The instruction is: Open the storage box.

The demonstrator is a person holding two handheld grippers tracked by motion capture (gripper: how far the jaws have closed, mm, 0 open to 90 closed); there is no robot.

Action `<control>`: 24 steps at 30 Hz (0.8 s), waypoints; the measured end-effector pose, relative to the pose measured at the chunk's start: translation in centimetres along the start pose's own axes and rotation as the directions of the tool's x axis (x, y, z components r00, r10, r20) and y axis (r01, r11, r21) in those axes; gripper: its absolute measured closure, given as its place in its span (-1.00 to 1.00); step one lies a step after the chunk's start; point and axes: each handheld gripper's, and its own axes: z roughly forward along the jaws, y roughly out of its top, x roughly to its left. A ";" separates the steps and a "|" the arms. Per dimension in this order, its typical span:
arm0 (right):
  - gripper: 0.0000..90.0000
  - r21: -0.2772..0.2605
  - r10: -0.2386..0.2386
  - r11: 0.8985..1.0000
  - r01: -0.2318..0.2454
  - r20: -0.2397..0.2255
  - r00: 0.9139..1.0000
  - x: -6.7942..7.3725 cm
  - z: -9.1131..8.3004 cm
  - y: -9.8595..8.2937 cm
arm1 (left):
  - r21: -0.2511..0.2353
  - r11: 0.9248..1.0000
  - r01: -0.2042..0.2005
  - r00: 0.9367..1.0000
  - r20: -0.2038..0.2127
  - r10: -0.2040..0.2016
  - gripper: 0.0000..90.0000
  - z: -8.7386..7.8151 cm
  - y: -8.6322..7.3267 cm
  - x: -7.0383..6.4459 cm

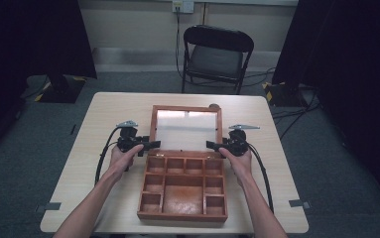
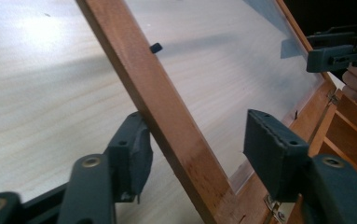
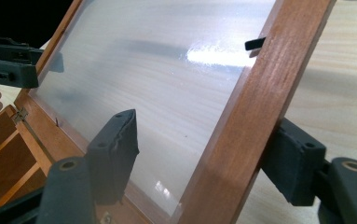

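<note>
A wooden compartment box (image 1: 181, 216) sits on the table with its glass-paned lid (image 1: 186, 108) swung back. My left gripper (image 1: 153, 145) straddles the lid's left rail (image 2: 134, 60) close to the hinge. Its outer pad (image 2: 132, 149) touches the wood, while the inner one hangs off the glass (image 2: 223, 56), so my left gripper (image 2: 197, 140) is open. My right gripper (image 1: 211, 145) (image 3: 204, 142) mirrors this on the right rail (image 3: 288, 51). It is open too, with its outer pad (image 3: 290, 158) against the wood.
A black folding chair (image 1: 217, 54) stands beyond the table's far edge, and cables trail on the floor. Dark curtains flank both sides. A small black latch tab (image 2: 155, 47) sticks out of each rail. The box holds several bare compartments.
</note>
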 end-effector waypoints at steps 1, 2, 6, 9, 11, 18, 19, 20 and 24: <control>-0.35 0.003 0.001 1.000 -0.001 0.002 1.000 -0.1 0.1 -0.1 | 0.007 1.000 0.003 1.000 0.000 -0.003 -0.16 0.1 -0.1 0.0; -0.36 0.008 0.009 1.000 -0.009 0.004 1.000 -0.1 0.1 -0.1 | 0.009 1.000 0.005 1.000 0.001 -0.005 -0.17 0.2 -0.1 0.1; -0.42 0.024 0.019 1.000 -0.019 0.014 1.000 -0.2 0.3 -0.3 | 0.033 0.999 0.014 1.000 -0.003 -0.014 -0.26 0.5 -0.3 0.0; -0.45 0.033 0.030 0.999 -0.031 0.028 0.999 -0.2 0.5 -0.4 | 0.042 0.999 0.026 1.000 0.003 -0.026 -0.30 0.6 -0.4 0.2; -0.45 0.034 0.032 0.999 -0.033 0.026 0.999 -0.2 0.5 -0.4 | 0.039 0.999 0.033 0.999 -0.001 -0.033 -0.30 0.6 -0.4 0.2; -0.54 0.067 0.050 0.996 -0.053 0.048 0.998 -0.4 0.7 -0.6 | 0.045 0.996 0.072 0.997 -0.018 -0.071 -0.41 0.8 -0.8 0.6; -0.55 0.066 0.057 0.996 -0.060 0.049 0.997 -0.5 0.7 -0.6 | 0.047 0.996 0.072 0.997 -0.018 -0.071 -0.42 0.9 -0.8 0.6; -0.55 0.066 0.057 0.996 -0.060 0.049 0.997 -0.5 0.7 -0.6 | 0.044 0.997 0.071 0.997 -0.019 -0.070 -0.42 0.9 -0.8 0.6; -0.55 0.071 0.055 0.996 -0.059 0.051 0.997 -0.5 0.7 -0.6 | 0.057 0.996 0.071 0.997 -0.025 -0.069 -0.43 0.9 -0.7 0.6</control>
